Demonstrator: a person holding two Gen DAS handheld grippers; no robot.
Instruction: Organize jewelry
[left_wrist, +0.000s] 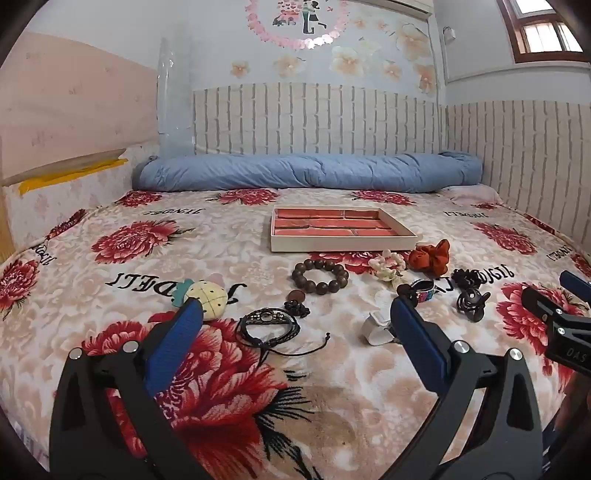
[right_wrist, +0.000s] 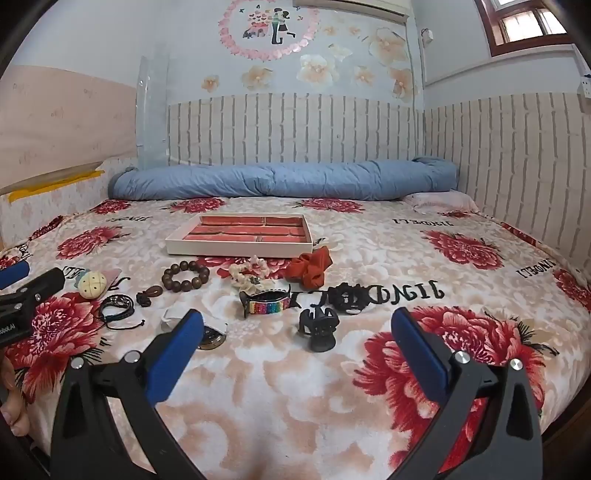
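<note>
1. We hold the left gripper (left_wrist: 295, 325) with its jaws spread wide and nothing between them, hovering above the near part of the bed blanket (left_wrist: 332, 387); the right gripper (right_wrist: 295, 325) is just as wide and just as empty

2. The jewellery tray (left_wrist: 341, 244) lies at the far middle of the blanket, its red compartments bare as far as we can see, so we judge the sorting not yet begun

3. The pieces are strewn between us and the tray: the wooden bead bracelet (left_wrist: 320, 275) just near of it, the cream scrunchie (left_wrist: 386, 266) and the rust scrunchie (left_wrist: 432, 256) to its right, the black cord bracelet (left_wrist: 263, 322) nearest the left gripper

4. In the right wrist view the rainbow beaded band (right_wrist: 266, 301) and the black claw clip (right_wrist: 318, 328) lie closest to the right gripper

5. We expect the bead bracelet to be the heaviest here, hard and round, likely to roll off the pads, so we would pinch across one side of the ring, on a single bead

6. The scrunchies look soft and light; a squeeze through the bunched fabric should do

7. The cord bracelet is limp and thin on plush pile; we would take it at its thicker woven centre and press down a little

8. The claw clip seems stiff, brittle plastic, best taken across its body
</note>
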